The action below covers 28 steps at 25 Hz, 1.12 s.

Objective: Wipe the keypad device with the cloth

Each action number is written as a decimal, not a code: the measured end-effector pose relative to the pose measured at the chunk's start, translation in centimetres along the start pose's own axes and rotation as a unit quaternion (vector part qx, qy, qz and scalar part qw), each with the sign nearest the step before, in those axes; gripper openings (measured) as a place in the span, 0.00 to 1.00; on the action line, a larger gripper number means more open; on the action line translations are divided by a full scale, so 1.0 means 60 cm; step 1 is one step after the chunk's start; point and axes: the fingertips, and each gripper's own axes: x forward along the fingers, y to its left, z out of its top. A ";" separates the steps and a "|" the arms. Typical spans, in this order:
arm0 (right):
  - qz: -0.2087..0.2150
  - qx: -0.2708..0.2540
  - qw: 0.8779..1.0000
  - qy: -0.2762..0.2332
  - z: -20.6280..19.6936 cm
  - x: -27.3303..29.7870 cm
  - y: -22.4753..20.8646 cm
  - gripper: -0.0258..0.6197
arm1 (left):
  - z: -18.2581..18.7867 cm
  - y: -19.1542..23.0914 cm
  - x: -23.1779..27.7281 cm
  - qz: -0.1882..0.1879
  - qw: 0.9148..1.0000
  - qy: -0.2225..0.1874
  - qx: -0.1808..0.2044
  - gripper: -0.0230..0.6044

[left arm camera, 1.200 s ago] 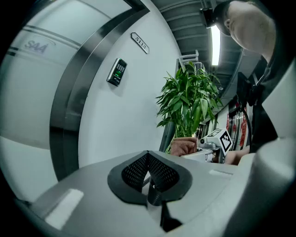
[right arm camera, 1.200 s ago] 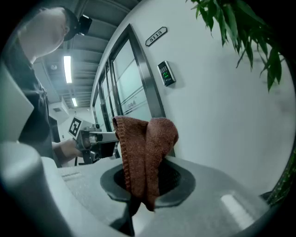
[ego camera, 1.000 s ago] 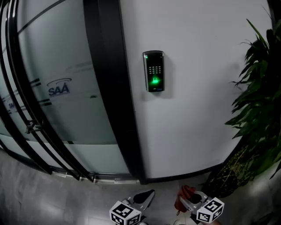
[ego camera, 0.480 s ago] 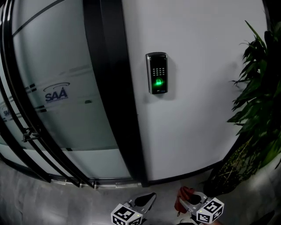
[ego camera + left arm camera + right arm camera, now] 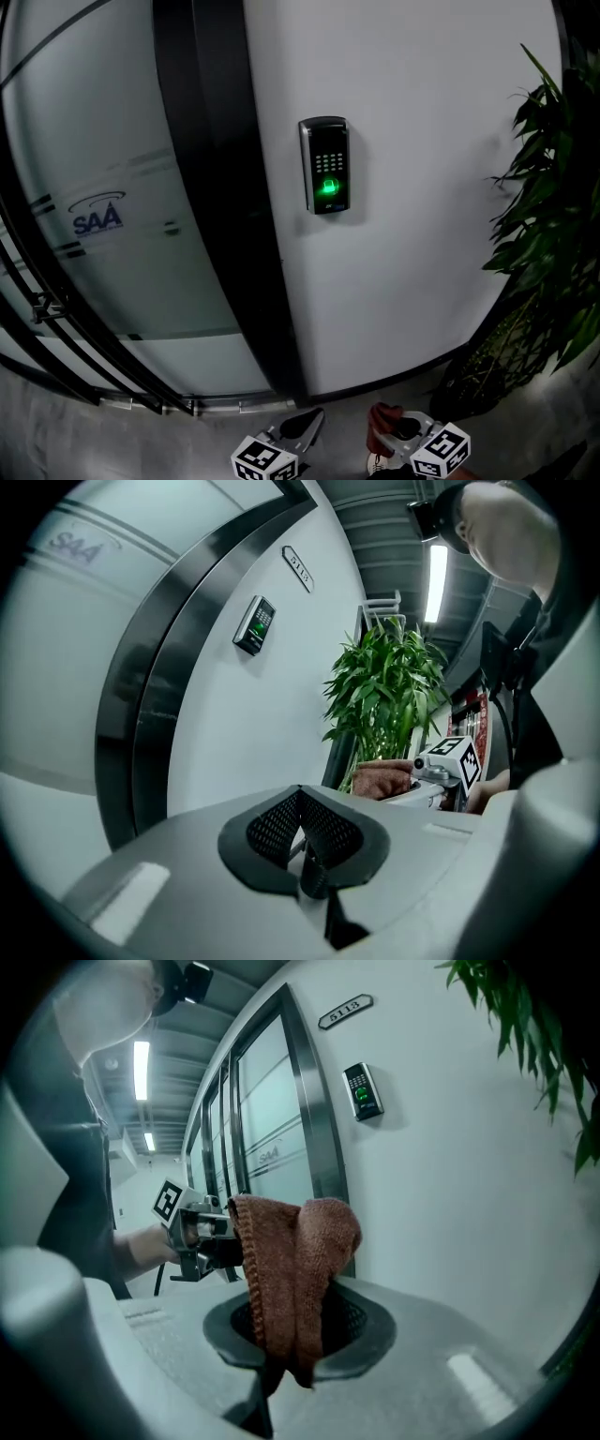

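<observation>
Keypad device sits on the white wall, high up and far from you, just right of the dark door frame. Green light is on below the keys.

Change over the last second: in the head view the keypad drifts a little left and down and reads slightly bigger, and the frame and glass door slide left with it. Looks like you're closing in and squaring up to it, but not by much.

Cloth is the red-brown one, folded over and clamped in your right tongs, with the fold sticking up past the tips. Grip looks solid, with no loose tail hanging.

Left tongs are closed on nothing, parked just left of the right pair. Both pairs stay low at the near edge of the head view, barely shifted, well apart from the keypad.

So no contact yet and wiping hasn't started. This is still the approach. My read is that the next move is a long raise of the right tongs up and forward to the keypad face.

Watch the plant on the right. Its leaves hang near the lift path on that side.
</observation>
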 end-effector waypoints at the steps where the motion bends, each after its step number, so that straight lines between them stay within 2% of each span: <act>1: 0.005 -0.004 1.000 -0.003 0.007 0.005 -0.012 0.13 | 0.005 0.005 0.010 0.005 1.000 -0.002 0.002 0.06; 11: 0.089 -0.043 0.995 -0.005 0.049 0.047 -0.138 0.13 | 0.049 0.027 0.111 0.080 0.997 -0.018 0.008 0.06; 16: 0.111 -0.089 0.990 0.003 0.058 0.068 -0.168 0.13 | 0.041 0.003 0.161 0.064 0.998 0.004 0.015 0.06; 18: 0.105 -0.121 0.987 0.000 0.073 0.077 -0.165 0.13 | 0.051 0.014 0.160 0.063 0.998 0.008 0.021 0.06; 20: 0.085 -0.174 0.981 -0.008 0.101 0.088 -0.165 0.13 | 0.064 0.038 0.155 0.065 0.997 0.011 0.028 0.06; 22: 0.047 -0.245 0.968 -0.011 0.143 0.101 -0.166 0.13 | 0.078 0.060 0.146 0.062 0.997 0.011 0.034 0.06; 24: 0.000 -0.325 0.946 -0.010 0.201 0.111 -0.164 0.13 | 0.087 0.072 0.134 0.050 0.998 0.012 0.040 0.06; 26: -0.051 -0.409 0.911 -0.019 0.270 0.123 -0.164 0.13 | 0.085 0.083 0.128 0.033 0.998 0.022 0.043 0.06; 28: -0.105 -0.490 0.865 -0.028 0.346 0.132 -0.164 0.13 | 0.083 0.091 0.126 0.019 0.998 0.032 0.048 0.06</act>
